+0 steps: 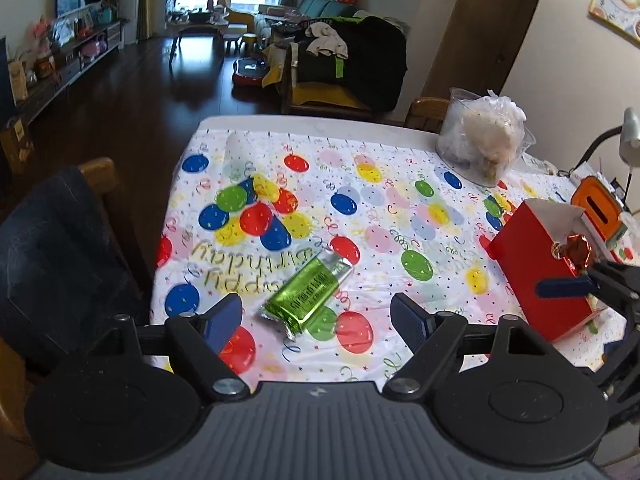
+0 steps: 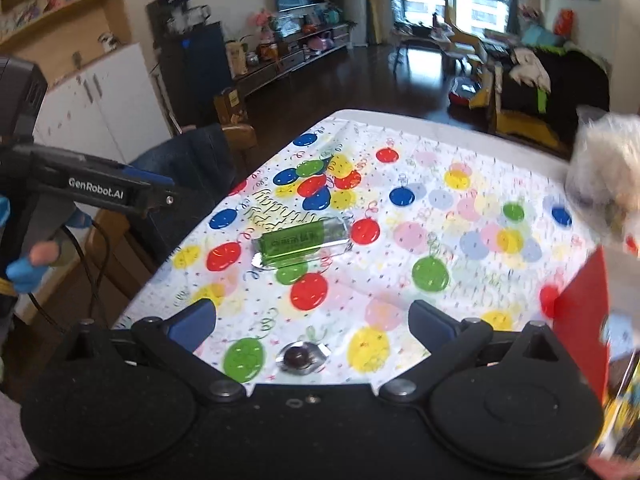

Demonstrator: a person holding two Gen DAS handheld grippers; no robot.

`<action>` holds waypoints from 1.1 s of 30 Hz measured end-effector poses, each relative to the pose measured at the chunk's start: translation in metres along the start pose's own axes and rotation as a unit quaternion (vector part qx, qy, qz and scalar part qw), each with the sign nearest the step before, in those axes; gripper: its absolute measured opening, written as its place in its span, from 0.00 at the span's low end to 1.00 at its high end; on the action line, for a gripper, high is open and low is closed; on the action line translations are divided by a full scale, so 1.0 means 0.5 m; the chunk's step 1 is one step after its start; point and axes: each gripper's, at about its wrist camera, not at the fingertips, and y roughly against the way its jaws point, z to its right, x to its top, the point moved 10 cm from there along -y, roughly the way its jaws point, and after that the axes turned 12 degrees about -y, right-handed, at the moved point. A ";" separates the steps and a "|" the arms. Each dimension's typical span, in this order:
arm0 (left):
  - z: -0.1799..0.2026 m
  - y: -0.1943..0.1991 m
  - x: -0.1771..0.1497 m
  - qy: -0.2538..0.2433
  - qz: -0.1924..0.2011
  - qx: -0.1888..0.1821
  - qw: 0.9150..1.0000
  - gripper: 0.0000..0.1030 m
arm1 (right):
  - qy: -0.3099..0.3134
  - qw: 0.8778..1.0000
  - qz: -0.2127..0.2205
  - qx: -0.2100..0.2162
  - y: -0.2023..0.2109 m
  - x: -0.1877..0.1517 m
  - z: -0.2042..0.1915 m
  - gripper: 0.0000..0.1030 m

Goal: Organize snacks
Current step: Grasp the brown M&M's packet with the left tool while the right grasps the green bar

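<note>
**Both jaws spread; green packet ahead of the left pair**

Jaws of the left gripper (image 1: pixel 318 318) stand wide apart, nothing between the pads. Jaws of the right gripper (image 2: pixel 312 320) are likewise spread and grip nothing.

Edges and room:
- The balloon tablecloth (image 1: pixel 400 184) covers most of the table. A bare white strip shows along the far edge.
- The left edge drops off to a wooden chair (image 1: pixel 60 248) draped in dark denim, close against the table.
- The middle and far left of the cloth lie open.
- Far right corner: a clear plastic bag (image 1: pixel 482 136) with whitish contents.
- Right side: a red box (image 1: pixel 532 280), top flaps open, standing upright on the cloth, with an orange container (image 1: pixel 596 204) just behind it.
- The right wrist view is blurred at its right margin, so the box edge there is unclear.

Task items:
- The green snack packet (image 1: pixel 308 294) lies flat on the cloth, set diagonally, just ahead of the left fingertips and roughly centred in their gap. It touches neither pad. From the right wrist it lies well ahead and slightly left.
- A small silver-foil candy (image 2: pixel 301 356) with a dark centre lies on the cloth between the right fingers, close to the gripper body.
- A red foil candy (image 1: pixel 574 250) sits at the near corner of the box top, just above a right finger. Contact cannot be told.
</note>
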 end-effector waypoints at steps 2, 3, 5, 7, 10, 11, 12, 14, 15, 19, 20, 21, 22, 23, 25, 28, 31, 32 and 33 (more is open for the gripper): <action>0.009 -0.003 -0.012 0.008 -0.001 0.000 1.000 0.79 | 0.027 1.000 -0.013 -0.001 -0.015 0.007 0.005 1.00; 0.014 -0.005 -0.019 0.009 -0.002 0.001 1.000 0.79 | 0.038 0.999 -0.017 -0.001 -0.021 0.011 0.009 1.00; 0.025 -0.007 -0.034 0.014 -0.004 0.007 1.000 0.79 | 0.058 0.998 -0.025 0.005 -0.034 0.022 0.015 1.00; 0.039 -0.012 -0.051 0.019 -0.007 0.012 1.000 0.79 | 0.074 0.997 -0.032 0.013 -0.048 0.033 0.022 1.00; 0.064 -0.028 -0.072 0.024 -0.015 0.023 0.999 0.79 | 0.093 0.994 -0.047 0.030 -0.074 0.044 0.030 1.00; 0.071 -0.032 -0.078 0.027 -0.016 0.028 0.999 0.79 | 0.104 0.993 -0.051 0.032 -0.084 0.047 0.031 1.00; 0.079 -0.035 -0.083 0.033 -0.018 0.032 0.999 0.79 | 0.119 0.991 -0.054 0.037 -0.093 0.050 0.031 1.00; 0.095 -0.043 -0.092 0.053 -0.022 0.034 0.998 0.79 | 0.157 0.984 -0.062 0.053 -0.111 0.057 0.024 1.00; 0.104 -0.046 -0.097 0.062 -0.025 0.034 0.997 0.79 | 0.180 0.980 -0.067 0.061 -0.121 0.061 0.019 1.00; 0.122 -0.047 -0.100 0.093 -0.017 0.055 0.994 0.79 | 0.281 0.952 -0.078 0.089 -0.159 0.084 -0.003 1.00; 0.119 -0.044 -0.099 0.104 -0.012 0.064 0.992 0.79 | 0.298 0.947 -0.076 0.094 -0.170 0.091 -0.008 1.00; 0.114 -0.041 -0.099 0.116 -0.008 0.075 0.990 0.79 | 0.313 0.942 -0.074 0.100 -0.181 0.098 -0.012 1.00; 0.108 -0.037 -0.100 0.130 -0.006 0.086 0.988 0.79 | 0.327 0.937 -0.070 0.104 -0.191 0.103 -0.016 1.00; 0.103 -0.035 -0.102 0.144 -0.005 0.093 0.985 0.79 | 0.341 0.931 -0.065 0.109 -0.199 0.107 -0.021 1.00; 0.099 -0.035 -0.109 0.166 -0.010 0.107 0.980 0.79 | 0.375 0.918 -0.061 0.117 -0.216 0.107 -0.030 1.00; 0.107 -0.033 -0.118 0.183 -0.014 0.126 0.975 0.79 | 0.435 0.890 -0.054 0.123 -0.242 0.097 -0.044 1.00; 0.130 -0.042 -0.124 0.187 -0.024 0.130 0.973 0.79 | 0.476 0.865 -0.062 0.146 -0.265 0.082 -0.053 1.00; 0.137 -0.047 -0.126 0.188 -0.027 0.131 0.973 0.79 | 0.481 0.860 -0.069 0.155 -0.273 0.079 -0.056 1.00; 0.146 -0.053 -0.127 0.188 -0.031 0.131 0.973 0.79 | 0.484 0.857 -0.074 0.161 -0.279 0.078 -0.057 1.00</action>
